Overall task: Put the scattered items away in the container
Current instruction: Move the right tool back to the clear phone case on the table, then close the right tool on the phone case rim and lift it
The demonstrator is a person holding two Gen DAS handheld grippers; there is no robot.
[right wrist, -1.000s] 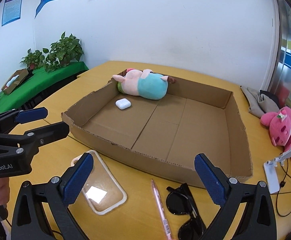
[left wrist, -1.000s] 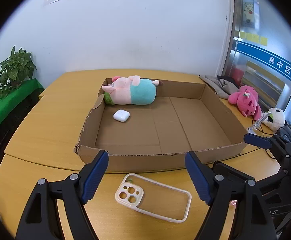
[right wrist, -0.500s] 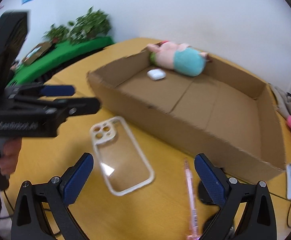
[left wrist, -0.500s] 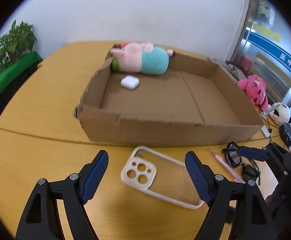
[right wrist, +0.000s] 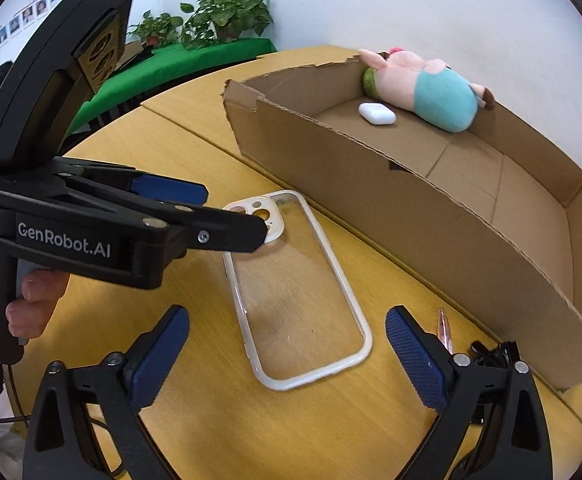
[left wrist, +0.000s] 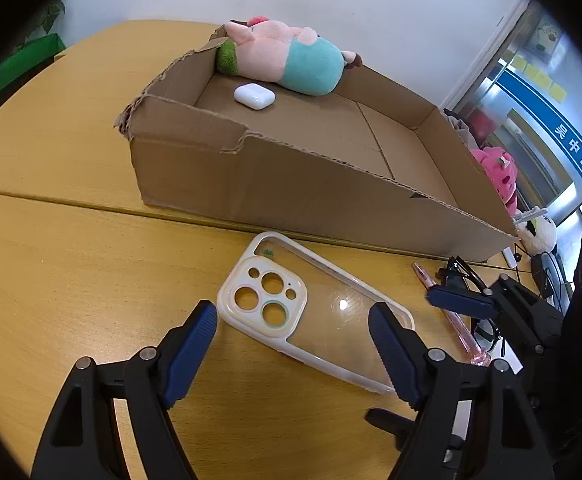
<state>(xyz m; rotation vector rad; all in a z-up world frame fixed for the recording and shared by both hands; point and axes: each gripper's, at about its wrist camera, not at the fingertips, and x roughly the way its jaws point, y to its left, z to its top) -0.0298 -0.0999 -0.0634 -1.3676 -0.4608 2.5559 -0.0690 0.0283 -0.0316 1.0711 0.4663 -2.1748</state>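
Observation:
A clear phone case (left wrist: 331, 312) with a white rim lies flat on the wooden table in front of the cardboard box (left wrist: 291, 184). My left gripper (left wrist: 293, 320) hangs open just over its camera end, one finger on each side. My right gripper (right wrist: 289, 324) straddles the case's (right wrist: 299, 292) other end. Its jaws are closing, and the pads stand clear of the rim. In the right wrist view the left gripper (right wrist: 231, 212) comes in from the left. In the box (right wrist: 411, 208) lie a pink and teal plush pig (left wrist: 287, 56) and a white earbud case (left wrist: 254, 96).
A pink pen (right wrist: 443, 328) and black sunglasses (right wrist: 491, 352) lie on the table right of the case, near the box's front wall. A pink plush (left wrist: 499, 172) and cables sit beyond the box's right end. Potted plants (right wrist: 227, 12) stand on a green-covered bench at the back left.
Both grippers have come down and tilted toward the table, so the phone case now lies between their fingers. The right jaws have narrowed a little.

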